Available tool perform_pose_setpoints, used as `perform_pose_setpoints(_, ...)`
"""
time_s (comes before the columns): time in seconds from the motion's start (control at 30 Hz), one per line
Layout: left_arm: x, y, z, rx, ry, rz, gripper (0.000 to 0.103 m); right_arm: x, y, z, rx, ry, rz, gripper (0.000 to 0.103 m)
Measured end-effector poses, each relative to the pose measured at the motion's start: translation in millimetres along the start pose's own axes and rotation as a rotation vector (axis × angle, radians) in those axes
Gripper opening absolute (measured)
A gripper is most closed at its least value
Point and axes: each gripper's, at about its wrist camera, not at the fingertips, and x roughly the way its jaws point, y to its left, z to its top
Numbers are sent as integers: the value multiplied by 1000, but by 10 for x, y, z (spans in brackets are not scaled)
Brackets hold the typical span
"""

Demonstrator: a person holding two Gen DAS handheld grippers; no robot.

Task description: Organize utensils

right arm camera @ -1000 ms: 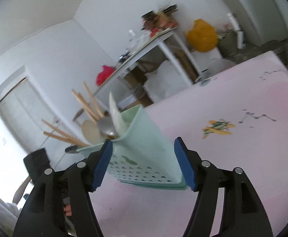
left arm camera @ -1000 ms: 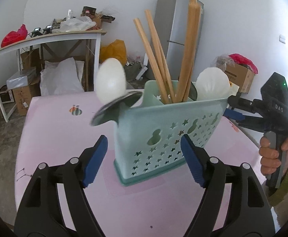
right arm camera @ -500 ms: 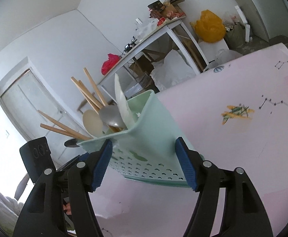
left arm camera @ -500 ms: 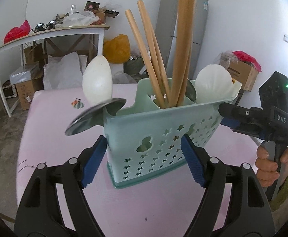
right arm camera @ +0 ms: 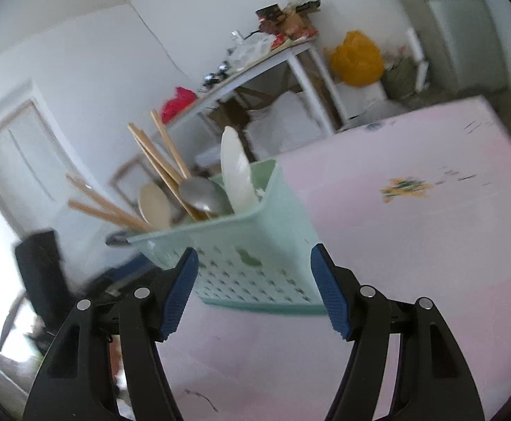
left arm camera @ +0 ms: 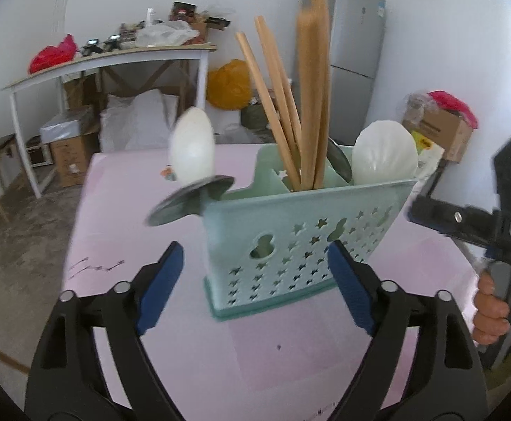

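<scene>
A mint-green perforated utensil holder (left arm camera: 301, 238) stands on the pink table (left arm camera: 220, 361). It holds wooden chopsticks (left arm camera: 290, 122), white spoons (left arm camera: 383, 152) and metal spoons (left arm camera: 188, 203). My left gripper (left arm camera: 255, 287) is open and empty, its blue pads level with the holder's lower front. The holder also shows in the right wrist view (right arm camera: 251, 256), with chopsticks (right arm camera: 164, 165) and a metal spoon (right arm camera: 202, 194) in it. My right gripper (right arm camera: 253, 291) is open and empty, straddling the holder's near side. The right gripper also shows at the right edge of the left wrist view (left arm camera: 479, 228).
A white side table (left arm camera: 115, 59) with clutter stands behind, with boxes and bags under it. A grey refrigerator (left arm camera: 353, 56) and a yellow bag (left arm camera: 229, 84) stand at the back. A cardboard box (left arm camera: 441, 129) sits at the right. A small sticker (right arm camera: 404, 187) marks the pink table.
Both views have shifted a little; the holder now sits slightly further right in the left wrist view. Both grippers stay open around it.
</scene>
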Motion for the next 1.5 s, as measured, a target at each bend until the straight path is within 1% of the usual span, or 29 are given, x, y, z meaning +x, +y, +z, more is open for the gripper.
perform_pose_setpoints(0.07, -179, -49, -33, 9, -2, 58, 87, -110, 129, -53, -35, 4, -101, 70)
perform_pose_setpoints(0.1, -248, -72, -44, 17, -1, 82, 90, -178, 223, -100, -59, 4, -168, 72)
perform_pose_setpoints(0.17, -381, -114, -79, 24, 1, 128, 91, -266, 409, -193, -94, 3, -298, 79)
perform_pose_setpoints(0.2, -430, -127, -91, 25, -1, 148, 93, -283, 478, -231, -108, 6, -341, 81)
perform_pose_setpoints(0.27, -559, -160, -141, 18, -8, 199, 94, -300, 640, -338, -132, 21, -432, 88)
perform_pose_setpoints(0.33, -644, -178, -182, 2, -4, 236, 94, -298, 712, -419, -122, 42, -478, 89)
perform_pose_setpoints(0.37, -676, -185, -207, -7, 2, 256, 94, -300, 740, -464, -116, 49, -484, 90)
perform_pose_setpoints(0.43, -713, -188, -249, -21, 26, 307, 94, -306, 764, -543, -117, 59, -510, 91)
perform_pose_setpoints(0.47, -741, -186, -270, -23, 32, 333, 94, -306, 802, -575, -125, 59, -537, 92)
perform_pose_setpoints(0.5, -782, -187, -297, -21, 29, 348, 94, -316, 829, -604, -137, 57, -561, 92)
perform_pose_setpoints(0.6, -939, -249, -312, 23, -5, 426, 94, -365, 940, -644, -183, 32, -634, 94)
perform_pose_setpoints(0.67, -1015, -272, -291, 33, -8, 461, 94, -425, 990, -635, -196, 8, -651, 96)
perform_pose_setpoints(0.7, -1056, -268, -278, 29, -3, 490, 95, -469, 1017, -621, -197, -8, -659, 96)
perform_pose_setpoints(0.77, -1126, -260, -254, 21, -6, 510, 95, -515, 1039, -605, -194, -20, -658, 96)
perform_pose_setpoints(0.83, -1199, -254, -242, 12, -10, 543, 95, -548, 1060, -579, -197, -26, -669, 96)
perform_pose_setpoints(0.9, -1243, -232, -222, 3, -14, 558, 95, -555, 1089, -555, -203, -33, -682, 96)
perform_pose_setpoints(1.17, -1288, -133, -185, -49, 5, 566, 95, -575, 1149, -553, -212, -31, -687, 96)
perform_pose_setpoints(1.5, -1235, -101, -188, -67, 21, 571, 95, -559, 1142, -544, -211, -18, -686, 96)
